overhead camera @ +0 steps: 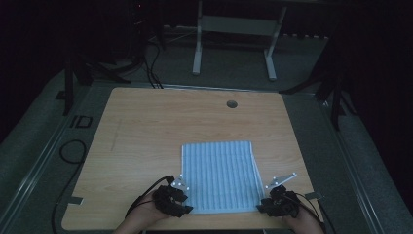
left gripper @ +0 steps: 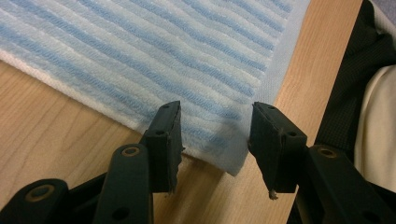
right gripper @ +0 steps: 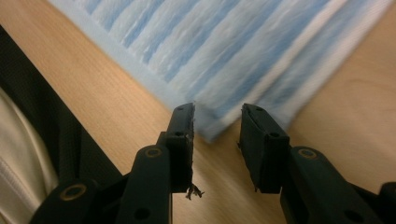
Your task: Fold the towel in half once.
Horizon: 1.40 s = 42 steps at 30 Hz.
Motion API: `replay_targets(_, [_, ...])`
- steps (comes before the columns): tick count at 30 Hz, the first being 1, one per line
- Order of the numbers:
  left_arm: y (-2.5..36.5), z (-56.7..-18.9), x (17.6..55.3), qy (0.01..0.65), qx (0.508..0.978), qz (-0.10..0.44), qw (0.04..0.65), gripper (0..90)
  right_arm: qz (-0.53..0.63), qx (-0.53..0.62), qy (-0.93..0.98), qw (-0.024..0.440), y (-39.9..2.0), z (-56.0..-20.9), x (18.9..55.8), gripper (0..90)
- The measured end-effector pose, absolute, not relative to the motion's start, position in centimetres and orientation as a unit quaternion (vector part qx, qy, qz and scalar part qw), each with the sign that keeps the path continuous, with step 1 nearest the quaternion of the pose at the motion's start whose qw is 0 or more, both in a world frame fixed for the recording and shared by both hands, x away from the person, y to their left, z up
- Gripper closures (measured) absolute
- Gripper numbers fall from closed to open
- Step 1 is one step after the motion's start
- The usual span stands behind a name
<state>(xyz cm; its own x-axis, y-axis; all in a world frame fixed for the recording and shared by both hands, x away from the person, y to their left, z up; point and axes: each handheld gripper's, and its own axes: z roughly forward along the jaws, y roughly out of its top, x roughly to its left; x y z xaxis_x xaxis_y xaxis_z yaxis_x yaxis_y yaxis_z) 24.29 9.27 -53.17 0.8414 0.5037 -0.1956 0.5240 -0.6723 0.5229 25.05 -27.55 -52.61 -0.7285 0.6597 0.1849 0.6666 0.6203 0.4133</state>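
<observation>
A folded towel point(overhead camera: 219, 175) with blue and white stripes lies flat on the wooden table point(overhead camera: 146, 126), close to the near edge. My left gripper point(overhead camera: 186, 207) is at the towel's near left corner. In the left gripper view the jaws point(left gripper: 215, 135) stand apart, and the corner of the towel point(left gripper: 140, 51) lies between them with neither pad pressing on it. My right gripper point(overhead camera: 261, 208) is at the near right corner. Its jaws point(right gripper: 217, 126) are also apart, straddling the tip of that corner of the towel point(right gripper: 224, 51), which is untouched.
A round cable hole point(overhead camera: 232, 104) sits near the table's far edge. Beyond it stands a white frame point(overhead camera: 234, 29) on the floor. Black cables point(overhead camera: 73, 151) lie on the floor at the left. The table's near edge and the person's clothing point(left gripper: 373, 116) are right behind both grippers.
</observation>
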Motion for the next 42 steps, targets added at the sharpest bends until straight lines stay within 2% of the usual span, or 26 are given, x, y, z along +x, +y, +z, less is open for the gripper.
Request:
replay_targets(4, [9.3, -53.3, 24.3, 0.282, 0.914, -0.018, 0.293, 55.7, -0.225, -0.375, -0.899, 0.001, -27.4, -52.6, 25.0, 75.3])
replay_targets(5, [9.3, -53.4, 24.2, 0.282, 0.913, -0.018, 0.293, 60.3, -0.222, -0.370, -0.902, -0.001, -27.3, -52.6, 25.0, 79.0])
replay_targets(6, [9.3, -53.4, 24.2, 0.282, 0.913, -0.019, 0.294, 60.9, -0.220, -0.369, -0.903, -0.003, -27.2, -52.6, 25.0, 82.4])
replay_targets(7, [9.3, -53.4, 24.2, 0.282, 0.912, -0.019, 0.296, 68.5, -0.221, -0.368, -0.903, -0.006, -27.1, -52.5, 25.1, 86.7])
replay_targets(9, [9.3, -53.3, 24.2, 0.282, 0.911, -0.013, 0.300, 71.0, -0.224, -0.368, -0.902, -0.010, -27.1, -52.2, 25.1, 89.9])
replay_targets(10, [9.4, -53.2, 24.3, 0.284, 0.909, -0.019, 0.304, 77.8, -0.228, -0.370, -0.901, -0.012, -27.2, -52.0, 25.1, 90.0])
replay_targets(11, [9.5, -53.0, 24.4, 0.286, 0.907, -0.019, 0.309, 89.2, -0.240, -0.373, -0.896, -0.015, -27.3, -51.3, 25.3, 90.0])
replay_targets(17, [9.4, -52.7, 24.5, 0.286, 0.905, -0.027, 0.313, 89.9, -0.245, -0.374, -0.893, -0.044, -27.3, -50.0, 25.7, 90.0])
replay_targets(20, [9.6, -52.5, 24.6, 0.296, 0.900, -0.022, 0.318, 90.0, -0.249, -0.370, -0.894, -0.043, -27.2, -49.6, 26.0, 90.0])
replay_targets(24, [10.0, -50.9, 25.0, 0.307, 0.884, -0.016, 0.351, 90.0, -0.265, -0.361, -0.891, -0.071, -27.1, -47.2, 26.6, 90.0])
replay_targets(25, [10.1, -50.2, 24.9, 0.307, 0.880, -0.009, 0.363, 90.0, -0.286, -0.355, -0.886, -0.087, -27.4, -45.2, 26.3, 90.0])
replay_targets(26, [10.0, -49.5, 24.8, 0.301, 0.880, -0.005, 0.368, 90.0, -0.286, -0.355, -0.886, -0.087, -27.4, -45.2, 26.3, 90.0])
replay_targets(27, [9.9, -48.9, 24.6, 0.292, 0.880, -0.001, 0.374, 90.0, -0.303, -0.356, -0.878, -0.107, -28.1, -43.4, 25.7, 90.0])
replay_targets(30, [8.9, -48.4, 24.0, 0.271, 0.889, 0.002, 0.370, 90.0, -0.307, -0.365, -0.871, -0.121, -29.3, -42.7, 25.1, 90.0])
replay_targets(32, [8.3, -49.1, 23.8, 0.260, 0.898, -0.002, 0.354, 89.9, -0.304, -0.386, -0.863, -0.120, -30.7, -43.3, 24.8, 90.0])
replay_targets(33, [8.2, -49.6, 23.8, 0.266, 0.898, -0.001, 0.351, 89.8, -0.289, -0.405, -0.862, -0.099, -31.5, -45.2, 24.7, 90.0])
replay_targets(34, [8.1, -50.2, 23.9, 0.270, 0.898, -0.007, 0.346, 89.8, -0.289, -0.405, -0.862, -0.099, -31.5, -45.2, 24.7, 90.0])
replay_targets(35, [8.2, -50.6, 24.0, 0.274, 0.898, -0.007, 0.344, 89.8, -0.269, -0.418, -0.864, -0.080, -31.8, -47.5, 24.8, 90.0])
replay_targets(39, [9.0, -51.3, 24.3, 0.299, 0.889, -0.009, 0.348, 89.7, -0.270, -0.427, -0.862, -0.046, -31.2, -50.1, 25.3, 90.0])
replay_targets(42, [9.8, -51.5, 24.6, 0.312, 0.880, -0.011, 0.359, 89.7, -0.272, -0.416, -0.867, -0.041, -30.4, -50.3, 25.4, 90.0])
